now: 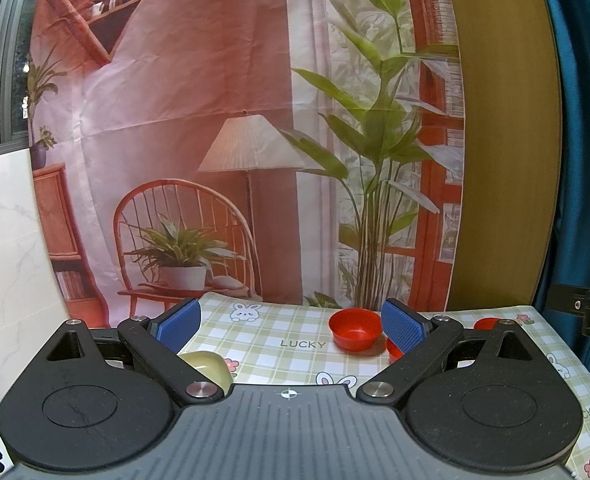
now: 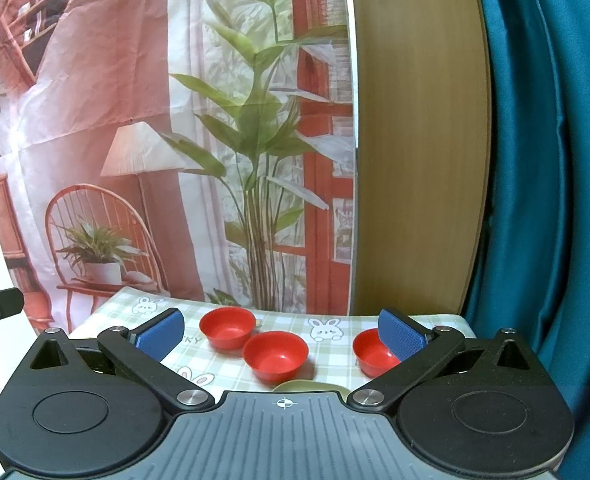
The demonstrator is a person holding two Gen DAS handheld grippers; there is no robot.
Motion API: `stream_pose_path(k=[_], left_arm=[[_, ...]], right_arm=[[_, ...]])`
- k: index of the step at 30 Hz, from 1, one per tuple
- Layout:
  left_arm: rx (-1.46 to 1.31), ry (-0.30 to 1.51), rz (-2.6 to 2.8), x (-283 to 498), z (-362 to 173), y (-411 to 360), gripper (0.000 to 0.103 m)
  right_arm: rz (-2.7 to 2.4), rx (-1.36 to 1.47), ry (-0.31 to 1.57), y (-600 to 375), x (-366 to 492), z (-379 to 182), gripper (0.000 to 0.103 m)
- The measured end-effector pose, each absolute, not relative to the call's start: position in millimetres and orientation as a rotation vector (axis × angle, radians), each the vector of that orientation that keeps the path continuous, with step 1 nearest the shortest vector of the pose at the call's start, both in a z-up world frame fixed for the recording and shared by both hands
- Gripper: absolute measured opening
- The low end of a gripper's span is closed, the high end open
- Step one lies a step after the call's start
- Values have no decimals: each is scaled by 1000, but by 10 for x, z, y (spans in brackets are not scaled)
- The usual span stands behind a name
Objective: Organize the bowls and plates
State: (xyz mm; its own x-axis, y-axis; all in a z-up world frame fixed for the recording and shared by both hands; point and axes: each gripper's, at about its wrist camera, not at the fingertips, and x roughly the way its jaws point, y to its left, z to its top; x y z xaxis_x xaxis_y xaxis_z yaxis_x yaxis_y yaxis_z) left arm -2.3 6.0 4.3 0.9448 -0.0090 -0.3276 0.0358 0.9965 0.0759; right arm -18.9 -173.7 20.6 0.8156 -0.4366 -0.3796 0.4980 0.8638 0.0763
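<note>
Right wrist view: right tool [image 2: 281, 330] spread wide, empty; three red bowls [image 2: 275, 354] at lower centre on tabletop [image 2: 335, 350]. Left tool [image 1: 289, 320] likewise agape. Stacking not begun; next, descend onto one bowl.

Three round red plastic bowls [image 2: 227, 327] [image 2: 275, 356] [image 2: 373, 354] sit on a green-and-white checked surface [image 2: 335, 354] printed with white rabbits and small flowers; a pale yellow-green bowl [image 1: 209, 366] lies nearby. Both black grippers carry blue textured pads [image 1: 401, 327]; a teal curtain [image 2: 555, 200] hangs behind.
</note>
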Motion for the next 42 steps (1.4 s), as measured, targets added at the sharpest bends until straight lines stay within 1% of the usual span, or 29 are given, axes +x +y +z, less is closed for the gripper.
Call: stream_pose_path(k=[42], left_arm=[[71,337,-19,-17,38,101,98]], right_arm=[[-500,175,362,-1739,-194,228,103]])
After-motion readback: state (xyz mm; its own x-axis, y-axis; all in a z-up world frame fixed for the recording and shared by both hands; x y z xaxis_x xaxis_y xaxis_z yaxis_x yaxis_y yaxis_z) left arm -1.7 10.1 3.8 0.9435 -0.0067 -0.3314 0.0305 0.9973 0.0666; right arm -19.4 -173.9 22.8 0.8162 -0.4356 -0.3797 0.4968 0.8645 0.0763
